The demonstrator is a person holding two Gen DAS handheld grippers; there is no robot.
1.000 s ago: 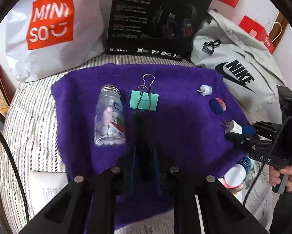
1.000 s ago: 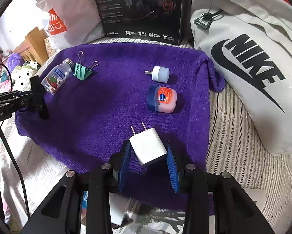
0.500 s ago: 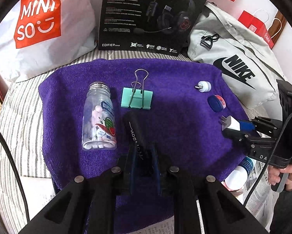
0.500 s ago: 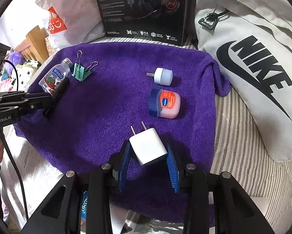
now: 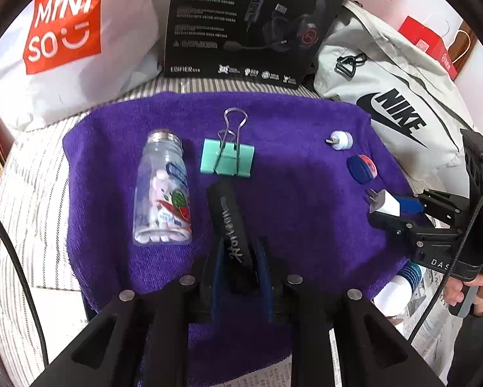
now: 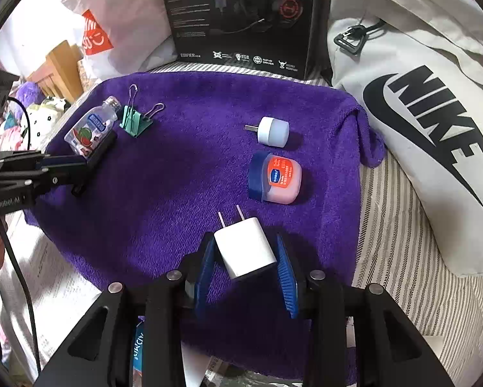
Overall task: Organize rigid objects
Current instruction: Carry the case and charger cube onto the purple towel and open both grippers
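We've got both grippers down over the towel [image 5: 306,122], so everything below is relative to that.

Left gripper [image 5: 239,254] has the black tube [image 5: 228,222] between its blue pads near the towel's front edge. The jaws have just been opening a bit, so the tube looks barely pinched, if at all. It lies at a slant with its far end just beside the bottle [image 5: 162,190] and just short of the clip [image 5: 227,160]. If we pull out crooked, a pad could drag the tube into the bottle, and that bottle is on its side, so it probably rolls.

Right gripper [image 6: 245,254] has the charger [image 6: 245,247] between its pads at the towel's front right, prongs pointing toward the jar [image 6: 275,177]. The gap looks wider than the charger on one side, so we can't tell if it's truly gripped. The jaws have just been opening slightly too. Risk here: the charger sits skewed, so lifting now could let it twist out or slip and land against the jar. The night light [image 6: 270,130] sits farther back on the towel, safe enough.

Plush towel plus bedding underneath means things tip easily.
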